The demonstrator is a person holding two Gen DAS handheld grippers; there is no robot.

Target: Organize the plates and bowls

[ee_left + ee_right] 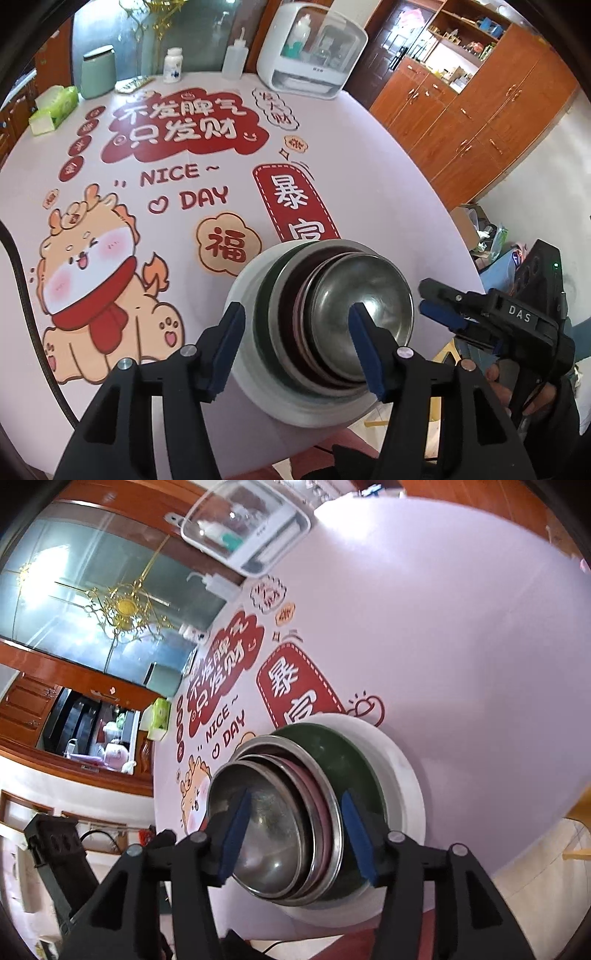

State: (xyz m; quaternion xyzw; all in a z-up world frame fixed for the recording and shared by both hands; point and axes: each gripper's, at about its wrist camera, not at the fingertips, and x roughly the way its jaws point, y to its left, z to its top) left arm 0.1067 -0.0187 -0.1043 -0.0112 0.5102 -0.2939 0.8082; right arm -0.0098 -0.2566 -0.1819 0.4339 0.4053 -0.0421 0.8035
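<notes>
A nested stack stands near the table's front edge: a steel bowl (364,306) on top, a dark red dish (295,325) under it, then a dark green bowl (267,295), all on a white plate (243,288). My left gripper (297,350) is open, its fingers either side of the stack's left half, not clamping it. My right gripper (428,302) hangs just right of the stack. In the right wrist view the right gripper (295,834) is open over the steel bowl (266,834), with the red dish (317,812), green bowl (351,775) and white plate (402,775) around it.
The round table (369,166) has a printed cartoon cloth. At its far edge stand a white countertop appliance (312,48), a squeeze bottle (234,55), a pill bottle (173,64), a green canister (98,72) and a tissue pack (55,109). Wooden cabinets (480,110) stand to the right.
</notes>
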